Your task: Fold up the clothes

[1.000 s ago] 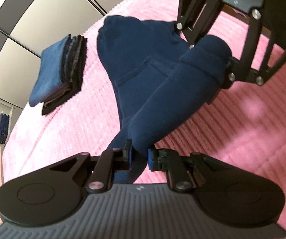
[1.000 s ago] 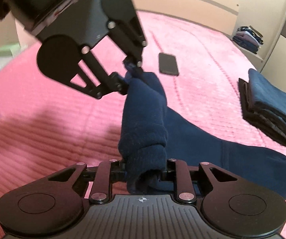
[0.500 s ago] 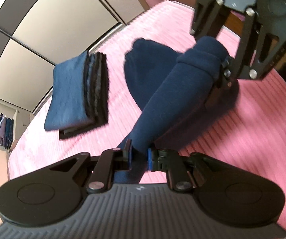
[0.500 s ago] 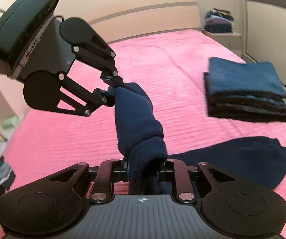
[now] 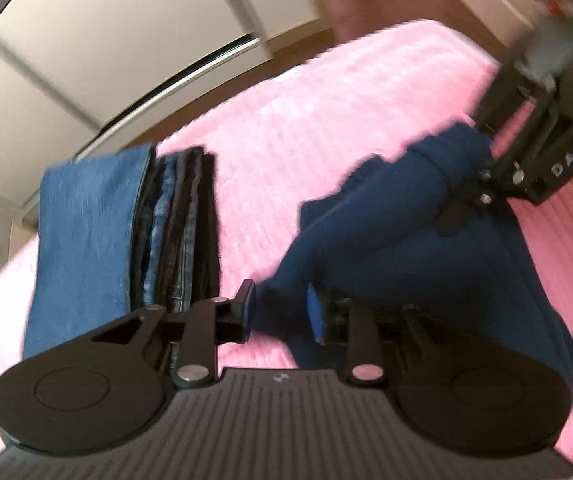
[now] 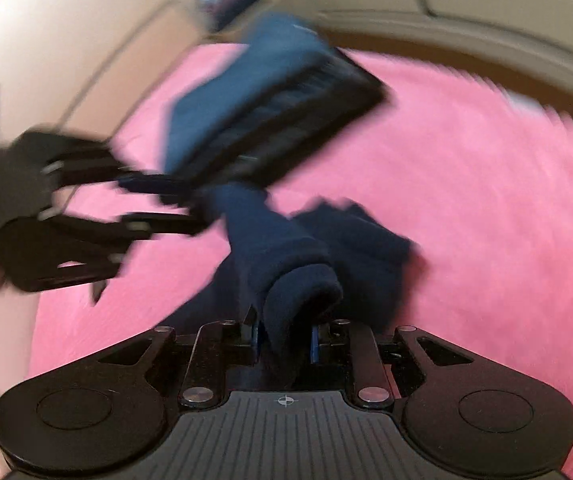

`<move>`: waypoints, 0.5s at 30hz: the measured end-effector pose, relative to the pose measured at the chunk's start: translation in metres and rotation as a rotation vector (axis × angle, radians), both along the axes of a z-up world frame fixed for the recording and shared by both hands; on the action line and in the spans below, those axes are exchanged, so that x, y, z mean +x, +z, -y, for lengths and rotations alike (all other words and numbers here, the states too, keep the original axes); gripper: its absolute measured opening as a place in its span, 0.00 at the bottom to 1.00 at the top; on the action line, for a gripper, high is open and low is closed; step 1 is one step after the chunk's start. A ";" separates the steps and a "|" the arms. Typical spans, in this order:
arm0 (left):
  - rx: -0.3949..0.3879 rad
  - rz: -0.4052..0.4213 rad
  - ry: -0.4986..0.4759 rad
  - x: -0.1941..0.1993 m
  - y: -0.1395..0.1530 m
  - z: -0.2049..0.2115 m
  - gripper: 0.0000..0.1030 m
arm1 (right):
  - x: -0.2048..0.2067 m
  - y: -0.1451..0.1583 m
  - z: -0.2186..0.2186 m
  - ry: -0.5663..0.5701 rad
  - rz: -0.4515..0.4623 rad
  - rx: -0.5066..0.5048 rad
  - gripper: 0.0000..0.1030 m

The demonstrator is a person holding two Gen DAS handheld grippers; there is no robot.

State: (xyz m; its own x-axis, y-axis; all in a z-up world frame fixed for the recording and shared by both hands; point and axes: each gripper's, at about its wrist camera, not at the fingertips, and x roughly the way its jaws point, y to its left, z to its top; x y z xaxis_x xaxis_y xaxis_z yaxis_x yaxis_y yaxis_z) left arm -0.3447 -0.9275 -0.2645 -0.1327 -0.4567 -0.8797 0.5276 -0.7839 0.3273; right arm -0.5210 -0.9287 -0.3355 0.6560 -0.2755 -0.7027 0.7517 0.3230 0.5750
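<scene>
While both views are motion-blurred, findings are listed left to right.

Folded stack (image 5: 126, 236): denim and dark garments piled on the pink bed (image 5: 306, 120), near the navy piece; judged to be finished work set aside, clear of the folding area.

Left gripper (image 5: 278, 312): fingers parted, blue pads showing; navy cloth lies between them, but contact cannot be confirmed. Judged a release or a loosened hold.

Navy garment (image 5: 398, 232): strung between the two tools, its lower part draped on the bed; held at two ends, probably to carry one half over the other.

Right gripper (image 6: 284, 338): fingers set around a rolled edge of the garment, gripping it and lifting it off the bed.

Writing: letters "DAS" on the right tool's body, seen from the left wrist; remainder cut off. No other legible marks.
</scene>
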 end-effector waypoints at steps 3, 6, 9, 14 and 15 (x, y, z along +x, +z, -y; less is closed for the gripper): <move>0.037 -0.058 0.140 0.016 -0.006 0.007 0.26 | -0.026 -0.020 0.011 -0.088 0.037 0.084 0.38; 0.120 -0.135 0.276 0.037 -0.016 0.012 0.28 | -0.034 -0.018 0.008 -0.096 0.073 0.100 0.38; 0.181 -0.201 0.374 0.051 -0.024 0.013 0.27 | -0.031 -0.014 0.010 -0.119 0.075 0.106 0.19; 0.177 -0.322 0.423 0.049 -0.017 0.017 0.27 | -0.024 0.006 0.021 -0.104 0.129 0.048 0.19; 0.179 -0.335 0.427 0.045 -0.020 0.022 0.27 | -0.027 0.003 0.024 -0.123 0.118 0.049 0.19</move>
State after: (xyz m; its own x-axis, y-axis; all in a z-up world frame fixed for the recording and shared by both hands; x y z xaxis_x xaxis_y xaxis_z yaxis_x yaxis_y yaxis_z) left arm -0.2999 -0.9490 -0.2841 -0.2541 -0.3791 -0.8898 0.8622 -0.5057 -0.0308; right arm -0.5480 -0.9527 -0.3328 0.6980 -0.3262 -0.6375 0.7103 0.2022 0.6743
